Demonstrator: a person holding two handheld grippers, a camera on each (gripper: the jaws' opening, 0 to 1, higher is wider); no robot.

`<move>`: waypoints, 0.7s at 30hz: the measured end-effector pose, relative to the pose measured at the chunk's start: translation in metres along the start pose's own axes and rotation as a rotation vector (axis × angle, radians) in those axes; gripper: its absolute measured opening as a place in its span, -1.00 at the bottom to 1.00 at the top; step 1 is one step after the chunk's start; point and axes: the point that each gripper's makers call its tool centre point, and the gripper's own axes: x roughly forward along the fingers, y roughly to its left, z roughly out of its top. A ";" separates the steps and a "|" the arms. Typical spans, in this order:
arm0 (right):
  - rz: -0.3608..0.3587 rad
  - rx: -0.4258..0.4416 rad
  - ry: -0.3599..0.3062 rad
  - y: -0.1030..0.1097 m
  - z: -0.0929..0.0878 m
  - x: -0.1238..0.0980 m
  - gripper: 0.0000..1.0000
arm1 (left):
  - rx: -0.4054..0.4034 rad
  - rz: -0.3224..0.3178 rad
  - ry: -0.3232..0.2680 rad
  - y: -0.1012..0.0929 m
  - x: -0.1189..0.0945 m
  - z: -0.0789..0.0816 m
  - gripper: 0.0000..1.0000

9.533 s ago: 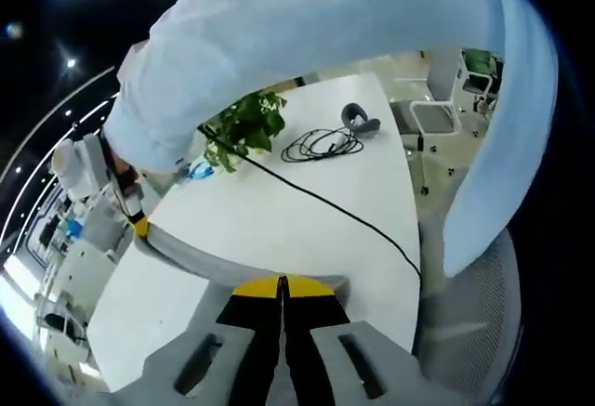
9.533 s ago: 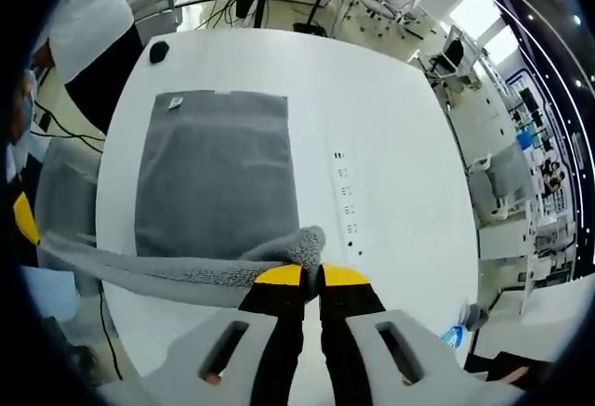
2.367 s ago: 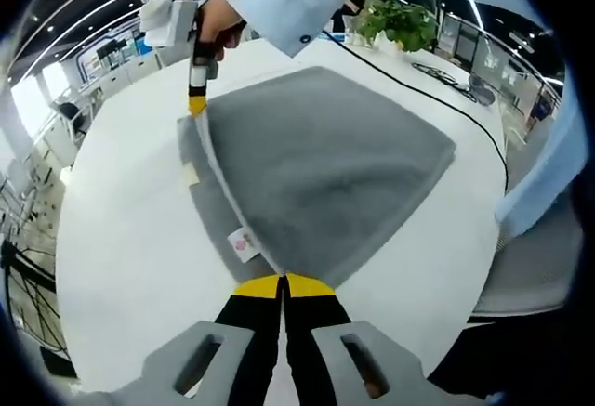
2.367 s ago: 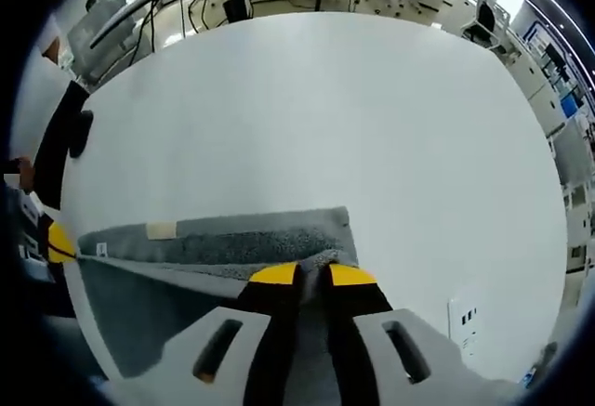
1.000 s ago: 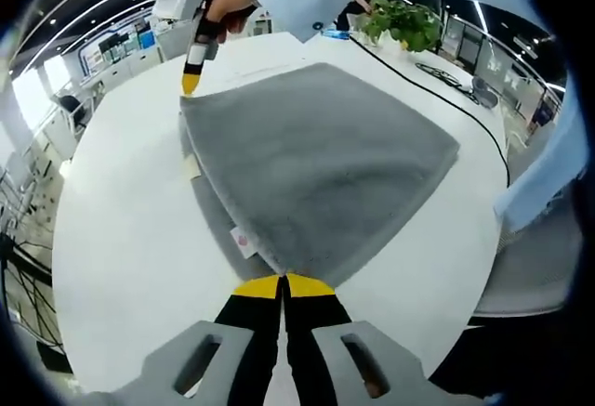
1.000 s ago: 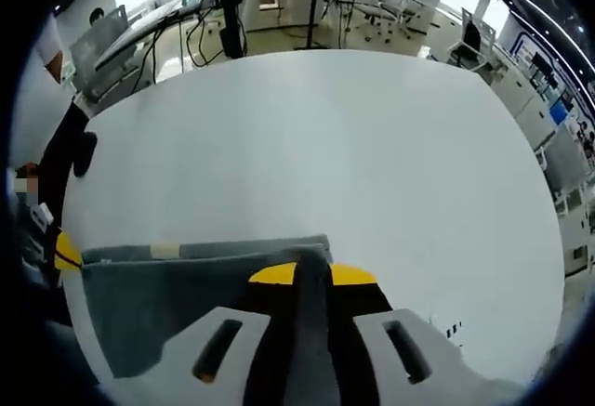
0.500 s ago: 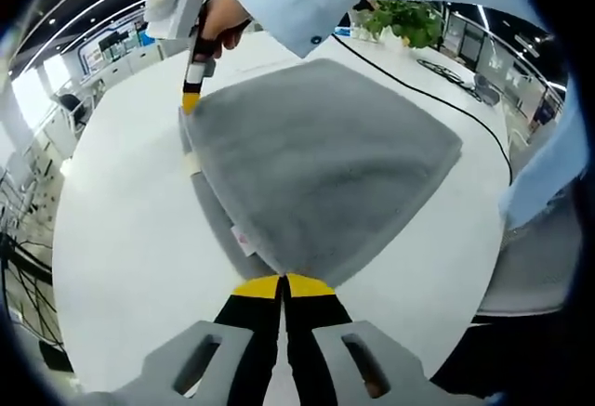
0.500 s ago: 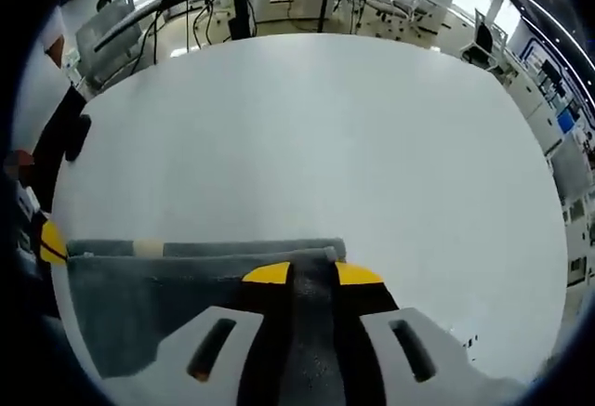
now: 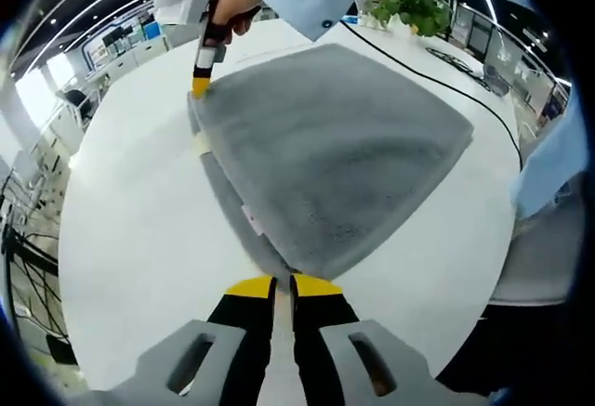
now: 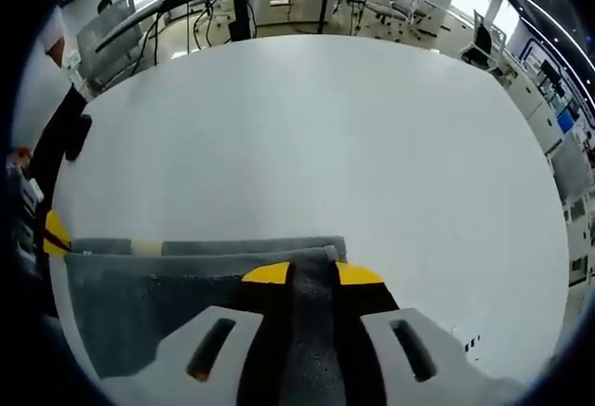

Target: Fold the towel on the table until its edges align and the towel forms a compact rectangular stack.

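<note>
We saw grey towel lying folded on white table, upper layer over lower, lower edge peeking out along one side. Left gripper sat at near corner, jaws parted by narrow gap, towel corner just ahead; we could not tell if cloth was pinched. Right gripper, in person's hand, stood at far corner. In right gripper view, right gripper had jaws clamped on towel edge, cloth draped between them. Potted plant and black cable lay beyond towel.
</note>
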 end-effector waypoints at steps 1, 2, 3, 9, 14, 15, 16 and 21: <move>0.000 -0.002 0.000 0.003 0.000 -0.002 -0.69 | -0.004 -0.001 0.002 0.000 0.000 -0.001 -0.87; 0.000 -0.001 0.000 0.004 -0.001 -0.004 -0.69 | -0.004 -0.004 0.003 0.000 -0.001 -0.001 -0.87; -0.002 0.000 -0.003 0.003 -0.001 -0.006 -0.68 | -0.004 -0.001 0.000 0.000 -0.002 0.000 -0.87; -0.015 0.009 -0.007 -0.002 -0.005 -0.019 -0.67 | -0.010 0.007 -0.022 0.001 -0.005 0.007 -0.82; -0.024 0.016 -0.006 -0.009 -0.011 -0.026 -0.66 | -0.011 0.018 -0.038 0.004 -0.009 0.013 -0.78; -0.026 0.019 -0.008 -0.006 -0.013 -0.030 -0.66 | -0.011 0.019 -0.041 0.003 -0.010 0.014 -0.76; -0.025 0.023 -0.009 -0.005 -0.014 -0.032 -0.66 | -0.011 0.021 -0.045 0.003 -0.011 0.014 -0.74; -0.027 0.040 -0.016 -0.013 -0.021 -0.038 -0.63 | -0.025 0.039 -0.072 0.005 -0.017 0.021 -0.61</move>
